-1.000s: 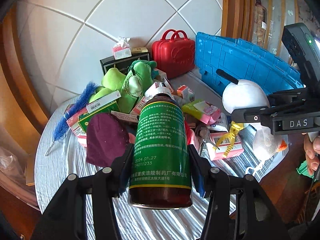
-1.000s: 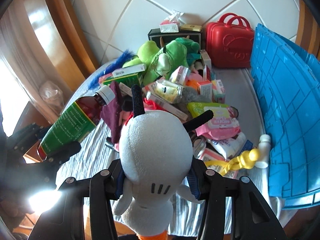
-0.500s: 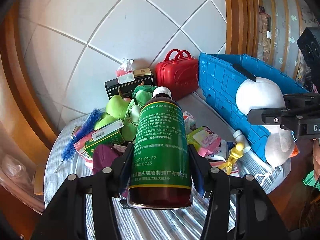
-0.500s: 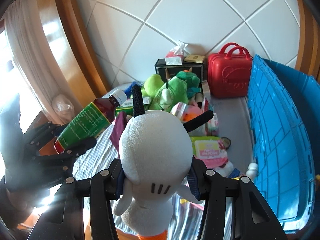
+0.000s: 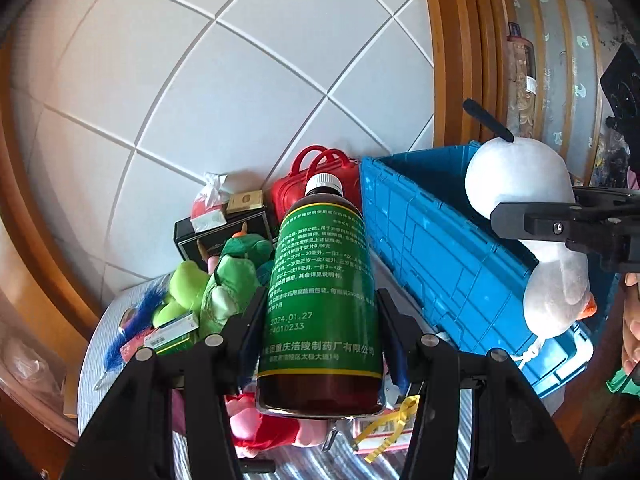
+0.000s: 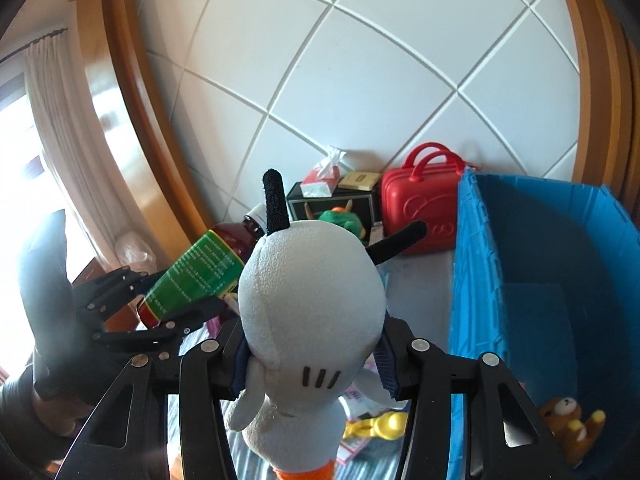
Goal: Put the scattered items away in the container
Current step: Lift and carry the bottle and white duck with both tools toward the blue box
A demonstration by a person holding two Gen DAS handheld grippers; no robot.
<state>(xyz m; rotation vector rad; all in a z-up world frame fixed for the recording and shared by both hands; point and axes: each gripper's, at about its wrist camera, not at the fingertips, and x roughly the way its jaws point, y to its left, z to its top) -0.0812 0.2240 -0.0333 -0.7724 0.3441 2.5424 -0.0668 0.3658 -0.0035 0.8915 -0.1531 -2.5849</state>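
Observation:
My left gripper (image 5: 320, 320) is shut on a brown medicine bottle (image 5: 322, 304) with a green label and white cap, held up over the table. In the right wrist view that bottle (image 6: 200, 272) shows at the left, held by the left gripper (image 6: 176, 312). My right gripper (image 6: 312, 344) is shut on a white plush toy (image 6: 308, 320) with black ears and an orange base. The toy (image 5: 520, 184) hangs at the rim of the blue crate (image 5: 440, 248) in the left wrist view. The crate's inside (image 6: 552, 280) holds a small brown teddy bear (image 6: 568, 428).
A red mini suitcase (image 6: 420, 208), a black box (image 6: 332, 200) with a tissue pack, green plush toys (image 5: 224, 280), small boxes and a blue feather (image 5: 136, 320) crowd the striped tablecloth (image 5: 92, 368). A white tiled wall stands behind. A person's fingers (image 5: 632, 336) show at the right.
Both grippers rose with their loads and swung right toward the blue crate. The pile on the table now sits lower and farther; the crate's inside has come into view.

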